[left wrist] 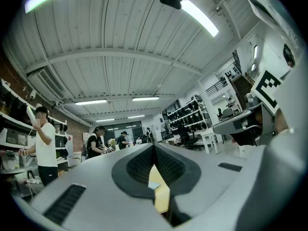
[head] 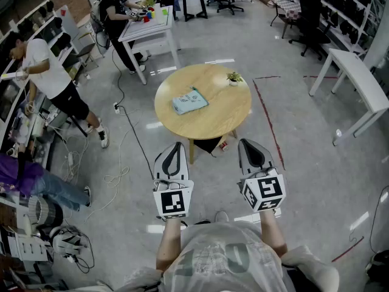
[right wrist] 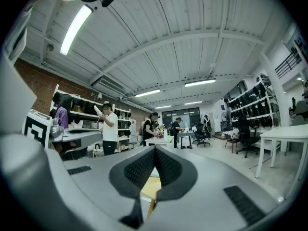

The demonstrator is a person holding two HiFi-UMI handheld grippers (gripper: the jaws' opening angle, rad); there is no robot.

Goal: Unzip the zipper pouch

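A pale blue zipper pouch lies flat left of centre on the round wooden table. My left gripper and right gripper are held level in front of the table's near edge, short of it and well apart from the pouch. Both are shut with nothing between the jaws. In the left gripper view the shut pads meet at the tip, and a sliver of table and pouch shows below them. In the right gripper view the pads also meet, with a strip of table under them.
A small potted plant stands at the table's far right. A cable runs across the floor left of the table. People work at a white table behind; a white bench stands right. Red tape marks the floor.
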